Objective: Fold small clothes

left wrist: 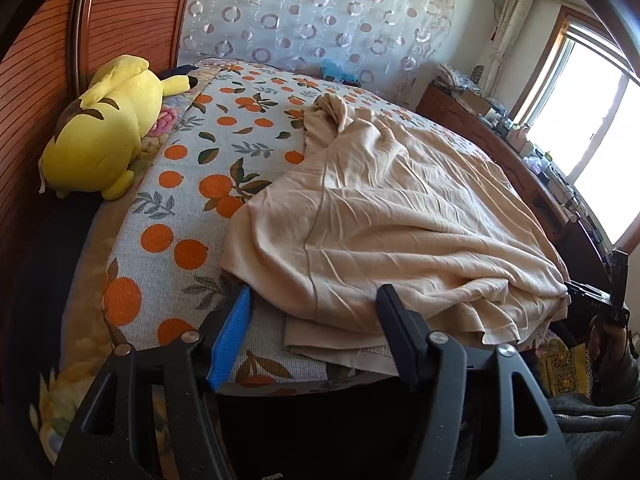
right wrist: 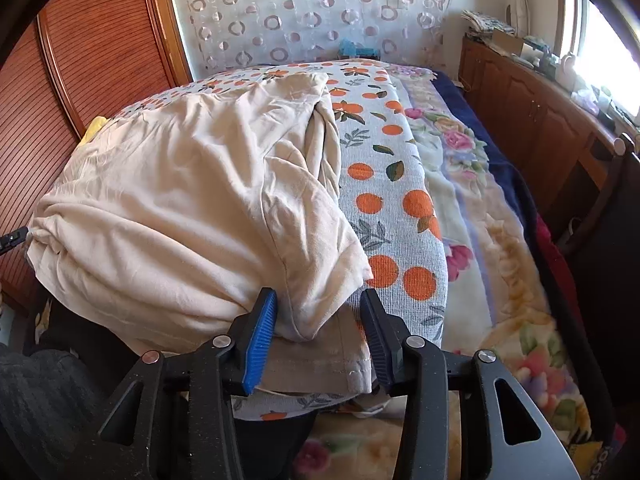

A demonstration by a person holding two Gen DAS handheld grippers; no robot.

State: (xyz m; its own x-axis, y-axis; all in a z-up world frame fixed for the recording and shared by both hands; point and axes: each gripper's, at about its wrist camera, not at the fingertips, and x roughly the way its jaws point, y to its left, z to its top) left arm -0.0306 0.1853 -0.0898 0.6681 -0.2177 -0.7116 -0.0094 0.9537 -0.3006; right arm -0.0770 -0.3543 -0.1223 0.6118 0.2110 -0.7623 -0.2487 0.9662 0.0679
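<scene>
A beige garment [left wrist: 400, 208] lies rumpled and partly doubled over on the orange-print cover [left wrist: 180, 208] of the bed. My left gripper [left wrist: 316, 300] hovers at the garment's near hem, open, with the cloth edge between its fingers but not pinched. In the right wrist view the same garment [right wrist: 180, 200] bulges in thick folds. My right gripper [right wrist: 318, 300] is open around its near corner; a fold and the flat hem sit between the blue pad [right wrist: 260, 340] and the dark finger [right wrist: 380, 340], and neither presses it.
A yellow plush toy [left wrist: 100, 132] lies at the cover's left by the wooden wardrobe [left wrist: 36, 80]. A floral blanket [right wrist: 500, 280] spreads right of the cover. A wooden cabinet [right wrist: 532, 112] with clutter stands under the window. A patterned curtain [left wrist: 320, 20] hangs behind the bed.
</scene>
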